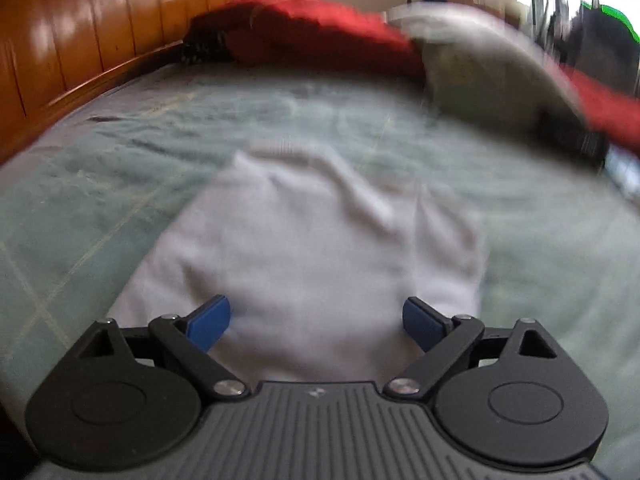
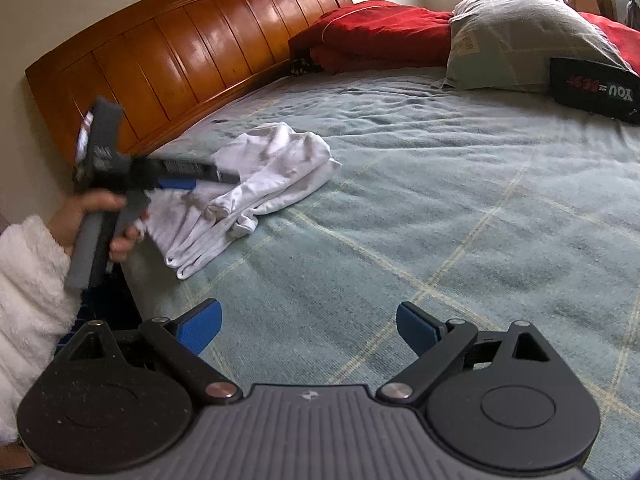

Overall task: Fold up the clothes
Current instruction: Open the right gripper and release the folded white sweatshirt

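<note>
Left wrist view, heavily blurred: the left gripper [image 1: 316,322] hangs low over a white garment [image 1: 304,248] on the bed [image 1: 100,200], its blue pads apart with nothing between them. Aiming straight along the cloth probably sets it up to take the near edge for a fold.

Right wrist view is sharp. It shows the garment [image 2: 256,184] as a rumpled white heap near the wooden headboard [image 2: 180,44], lying on the pale green checked cover. A hand [image 2: 100,216] in a fluffy white sleeve [image 2: 28,292] holds the left gripper [image 2: 180,182] just over the heap. The right gripper [image 2: 308,326] waits well apart from the cloth above bare cover, pads spread and empty, likely standing by.

Hard to tell: what kind of garment it is, and whether the left pads touch it. A red quilt [image 2: 380,28], a grey pillow [image 2: 520,36] and a black item [image 2: 592,88] with upside-down lettering lie at the far side, partly cut off.
</note>
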Motion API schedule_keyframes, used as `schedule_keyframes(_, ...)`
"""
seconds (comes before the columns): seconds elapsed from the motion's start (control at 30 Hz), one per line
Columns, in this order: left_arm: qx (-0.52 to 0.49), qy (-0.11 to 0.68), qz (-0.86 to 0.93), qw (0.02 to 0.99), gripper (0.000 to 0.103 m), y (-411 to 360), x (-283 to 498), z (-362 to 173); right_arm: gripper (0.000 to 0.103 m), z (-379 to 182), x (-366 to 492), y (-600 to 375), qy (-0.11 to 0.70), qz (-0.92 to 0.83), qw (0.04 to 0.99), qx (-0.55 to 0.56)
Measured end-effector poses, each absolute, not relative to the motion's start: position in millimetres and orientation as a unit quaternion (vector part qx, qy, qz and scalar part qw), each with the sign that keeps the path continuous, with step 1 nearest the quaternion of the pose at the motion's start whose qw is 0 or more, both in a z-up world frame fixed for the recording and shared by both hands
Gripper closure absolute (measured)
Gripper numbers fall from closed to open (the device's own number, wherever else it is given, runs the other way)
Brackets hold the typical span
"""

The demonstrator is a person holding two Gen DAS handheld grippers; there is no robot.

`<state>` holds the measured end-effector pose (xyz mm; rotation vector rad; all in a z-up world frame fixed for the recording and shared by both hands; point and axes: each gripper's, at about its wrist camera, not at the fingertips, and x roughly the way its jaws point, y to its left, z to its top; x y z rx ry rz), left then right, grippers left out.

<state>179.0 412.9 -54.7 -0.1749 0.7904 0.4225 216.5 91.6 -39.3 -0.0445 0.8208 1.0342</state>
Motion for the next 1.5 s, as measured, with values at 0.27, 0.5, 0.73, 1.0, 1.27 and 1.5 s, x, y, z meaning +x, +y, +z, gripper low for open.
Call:
schedule_keyframes(0.27,-0.074,0.369,0.172,0.910,0.009,378.1,141.0,-37.8,0.006,-36.0,217.2,89.4,0.379,0.480,0.791,-0.015)
schedule_keyframes(0.5,-0.061,0.358,0.104,0.926,0.009,333.0,109.2,-47.4,0.006,-35.6,213.4,88.8,0.380,0.481,0.790,-0.021)
schedule_keyframes(0.73,-0.086,0.363,0.080,0.924,0.009,327.3,109.6,-45.6,0.005,-33.9,210.8,86.4,0.379,0.479,0.791,-0.025)
schedule_keyframes(1.0,-0.105,0.326,0.080,0.936,0.006,340.8,147.9,-34.3,0.005,-33.4,212.8,83.6,0.379,0.474,0.794,-0.026)
schedule_keyframes(1.27,-0.134,0.336,0.063,0.930,0.005,345.3,166.6,-35.0,0.005,-37.6,219.2,76.7,0.384,0.467,0.796,-0.018)
schedule_keyframes(1.5,-0.175,0.366,0.084,0.910,0.003,358.0,194.7,-54.9,0.005,-37.0,219.4,71.5,0.382,0.465,0.798,-0.017)
